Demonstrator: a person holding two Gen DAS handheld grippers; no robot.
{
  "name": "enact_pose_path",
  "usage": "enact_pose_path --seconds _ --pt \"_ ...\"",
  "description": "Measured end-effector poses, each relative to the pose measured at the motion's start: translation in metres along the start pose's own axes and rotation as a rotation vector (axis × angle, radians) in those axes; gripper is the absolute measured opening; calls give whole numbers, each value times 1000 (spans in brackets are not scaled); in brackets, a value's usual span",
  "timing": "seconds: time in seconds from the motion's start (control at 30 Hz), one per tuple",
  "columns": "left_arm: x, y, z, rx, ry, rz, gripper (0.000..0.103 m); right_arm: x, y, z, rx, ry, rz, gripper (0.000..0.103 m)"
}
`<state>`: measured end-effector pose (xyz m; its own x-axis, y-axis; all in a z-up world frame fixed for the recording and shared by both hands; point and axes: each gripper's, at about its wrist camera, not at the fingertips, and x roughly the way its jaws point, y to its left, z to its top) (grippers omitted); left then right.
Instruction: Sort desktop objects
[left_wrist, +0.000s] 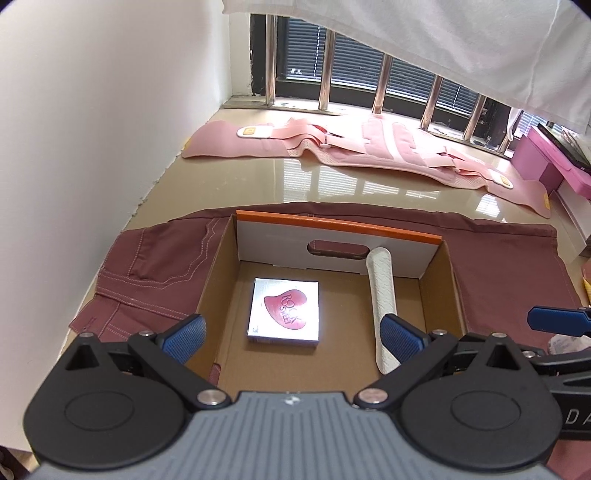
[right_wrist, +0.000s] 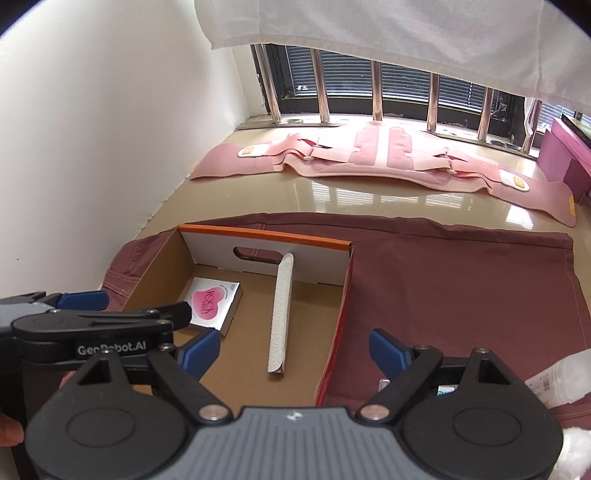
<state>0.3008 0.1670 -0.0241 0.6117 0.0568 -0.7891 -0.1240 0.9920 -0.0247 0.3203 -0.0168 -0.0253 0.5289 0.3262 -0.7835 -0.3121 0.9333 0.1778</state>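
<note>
The left tongs (left_wrist: 291, 334) have a grey ribbed body in the middle, with a small white mark near its front edge. On each side sits a black round housing with a raised disc. Black link arms with triangular holes and silver rivets go forward to two blue fingers (left_wrist: 184, 338) with a fine dotted texture. The right tongs (right_wrist: 293, 349) are built the same. In the right wrist view, the side of the left tongs carries white letters "GenRobot.AI".

cardboard box (left_wrist: 218, 266), silver packet (left_wrist: 283, 312), white strip (left_wrist: 382, 295)
</note>
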Motion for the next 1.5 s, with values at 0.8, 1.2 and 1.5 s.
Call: enact_pose_path --seconds 0.8,1.2,1.5 --pt "-102 -10 -63 43 -83 70 103 -90 23 -63 -94 -57 31 103" --pt "-138 -11 -99 27 -101 57 103 -130 33 -99 -128 -70 23 103" --pt "-169 -19 -137 55 -131 51 103 -162 41 -135 -173 -86 16 103"
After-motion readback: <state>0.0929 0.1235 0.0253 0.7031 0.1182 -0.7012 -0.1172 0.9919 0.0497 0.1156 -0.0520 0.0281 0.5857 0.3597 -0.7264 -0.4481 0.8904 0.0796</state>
